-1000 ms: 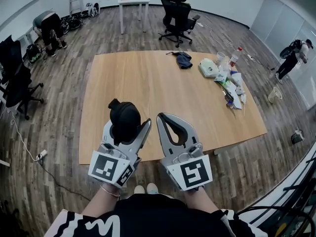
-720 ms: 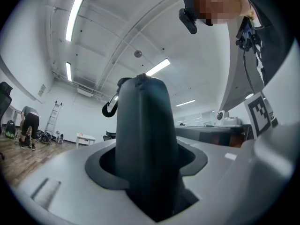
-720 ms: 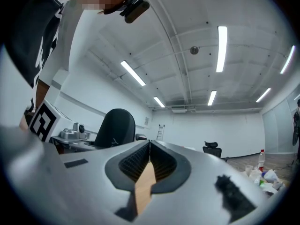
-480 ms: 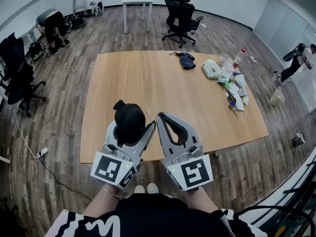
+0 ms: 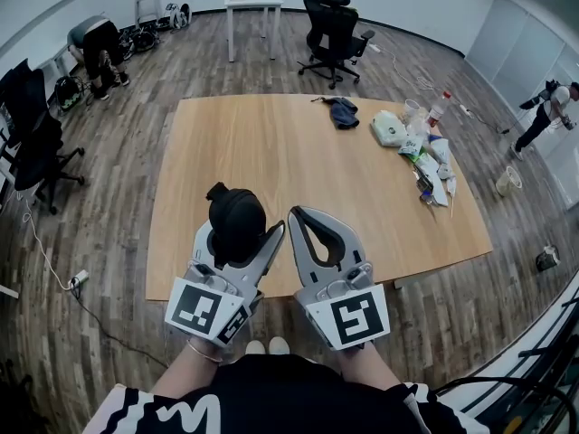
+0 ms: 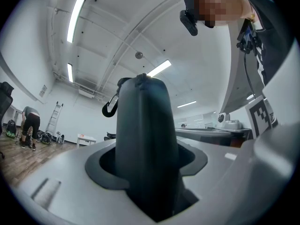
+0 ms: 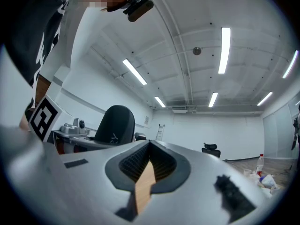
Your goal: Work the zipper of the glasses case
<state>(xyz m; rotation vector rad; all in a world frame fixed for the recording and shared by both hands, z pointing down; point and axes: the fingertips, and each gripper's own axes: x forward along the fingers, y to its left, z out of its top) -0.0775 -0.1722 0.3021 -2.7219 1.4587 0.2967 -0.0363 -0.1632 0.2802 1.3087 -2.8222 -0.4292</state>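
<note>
The glasses case (image 5: pixel 233 213) is black and small, and it looks light. Its shell looks firm, so it should take a squeeze, but its smooth round sides could slip. A good place to hold it is across its fat middle, so the seam stays free. The left gripper (image 5: pixel 237 231) has its 2 jaws wide and pressed on the case, which pokes up past the tips. It is above the near edge of the table (image 5: pixel 271 143). The right gripper (image 5: pixel 298 215) is just beside it, jaws closed, holding nothing.
</note>
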